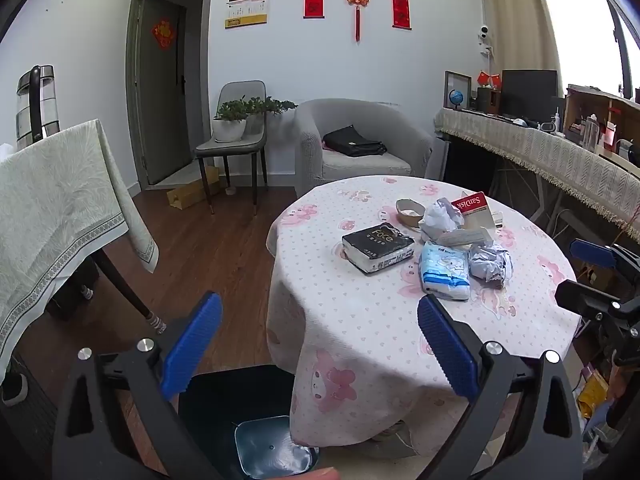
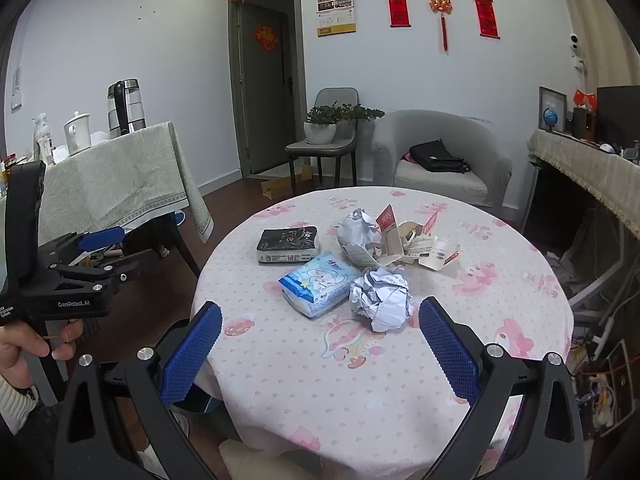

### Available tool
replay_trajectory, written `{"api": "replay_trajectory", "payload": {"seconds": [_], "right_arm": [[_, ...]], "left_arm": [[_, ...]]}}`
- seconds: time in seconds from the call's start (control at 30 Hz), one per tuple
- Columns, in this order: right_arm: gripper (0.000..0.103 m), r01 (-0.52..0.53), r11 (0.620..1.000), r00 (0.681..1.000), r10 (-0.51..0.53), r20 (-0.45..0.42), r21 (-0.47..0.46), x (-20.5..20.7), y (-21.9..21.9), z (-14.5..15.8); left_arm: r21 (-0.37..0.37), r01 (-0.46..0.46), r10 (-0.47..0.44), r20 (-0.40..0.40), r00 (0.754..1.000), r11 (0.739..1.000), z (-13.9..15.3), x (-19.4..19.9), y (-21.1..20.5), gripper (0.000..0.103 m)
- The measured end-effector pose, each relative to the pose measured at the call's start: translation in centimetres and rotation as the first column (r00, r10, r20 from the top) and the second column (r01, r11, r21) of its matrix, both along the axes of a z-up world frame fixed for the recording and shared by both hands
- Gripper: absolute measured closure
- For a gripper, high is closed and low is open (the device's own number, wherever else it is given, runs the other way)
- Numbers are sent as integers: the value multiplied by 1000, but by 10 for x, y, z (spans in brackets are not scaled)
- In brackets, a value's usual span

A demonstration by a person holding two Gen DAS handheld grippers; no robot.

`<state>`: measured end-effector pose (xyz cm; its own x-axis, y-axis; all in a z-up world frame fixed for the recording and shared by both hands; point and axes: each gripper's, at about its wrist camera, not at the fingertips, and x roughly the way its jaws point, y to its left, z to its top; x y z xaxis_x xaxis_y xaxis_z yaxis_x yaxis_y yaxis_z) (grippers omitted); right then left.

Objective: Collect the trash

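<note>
Hovering short of worktop (image 2: 280, 360), both hand-held grippers, left (image 1: 320, 344) and right (image 2: 320, 344), spread wide, empty. Trash clustered mid-worktop: paper ball (image 2: 382, 298) nearest right gripper, touching tissue pack (image 2: 320, 286). Bin (image 1: 240, 420) on floor under left gripper. Risks: snagging loose cloth, dragging pack along with ball, light ball slipping out.

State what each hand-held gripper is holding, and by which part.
Nothing is held. The left hand-held gripper and right hand-held gripper are both open and empty, short of the crumpled paper on the table.
</note>
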<state>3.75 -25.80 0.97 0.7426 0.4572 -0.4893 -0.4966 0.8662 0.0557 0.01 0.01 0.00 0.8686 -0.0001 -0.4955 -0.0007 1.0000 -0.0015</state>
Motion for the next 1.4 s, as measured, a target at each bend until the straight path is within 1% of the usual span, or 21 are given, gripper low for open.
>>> {"api": "replay_trajectory", "payload": {"seconds": [1.4], "right_arm": [[3, 3, 1000, 1000, -3, 8, 0, -2, 4, -2]], "left_arm": [[2, -4, 4, 5, 1000, 1000, 2, 1, 2, 3]]}}
